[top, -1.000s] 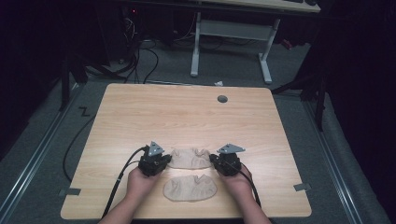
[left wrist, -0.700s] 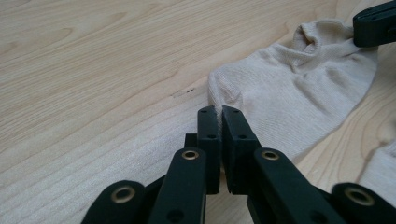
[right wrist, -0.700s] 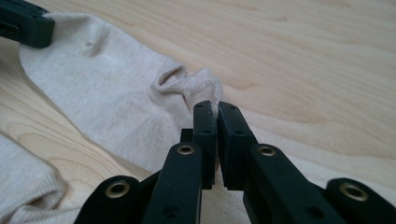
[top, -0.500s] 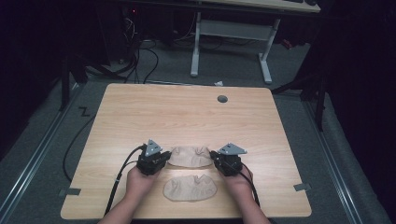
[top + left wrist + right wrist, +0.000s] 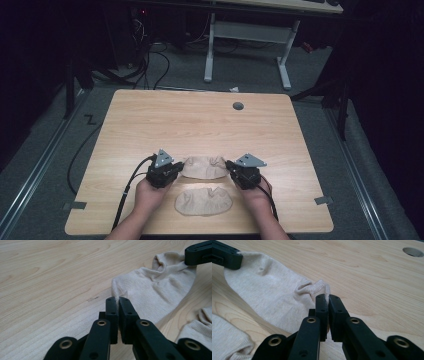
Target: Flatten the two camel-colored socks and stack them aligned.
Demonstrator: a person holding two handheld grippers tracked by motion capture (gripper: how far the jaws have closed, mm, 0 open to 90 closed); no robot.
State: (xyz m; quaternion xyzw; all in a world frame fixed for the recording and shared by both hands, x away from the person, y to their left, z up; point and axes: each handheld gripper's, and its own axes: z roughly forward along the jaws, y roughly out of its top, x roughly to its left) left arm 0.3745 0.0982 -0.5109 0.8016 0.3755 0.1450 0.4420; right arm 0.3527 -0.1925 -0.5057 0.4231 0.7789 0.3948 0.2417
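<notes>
Since the earlier frames little had shifted: both hands and the far sock kept their places at the near middle of the bench, with no clear displacement of either gripper.

The bench (image 5: 200,125), a light wood top, carried all items. A round grommet hole (image 5: 238,106) sat in its far right part. Beyond the bench a white desk frame (image 5: 247,45) stood on grey floor.

Two beige socks lay on the near half. The far sock (image 5: 202,167) stretched left to right between the two grippers. The near sock (image 5: 204,200) lay flat just in front of it, close to the near edge and between the person's hands, apart from both sets of jaws.

The left gripper (image 5: 117,300) was seen at the left end of the far sock. Its jaws were clenched on a thin fold of that sock's edge, fabric showing between the pads in the left gripper view.

The right gripper (image 5: 325,297) was seen at the right end of the same sock. Its jaws were likewise clamped on the ribbed cuff edge, a sliver of cloth pinched between them in the right gripper view.

Each gripper bore a grey three-cornered plate, and a black cable (image 5: 127,187) trailed from the left one toward the near edge.
</notes>
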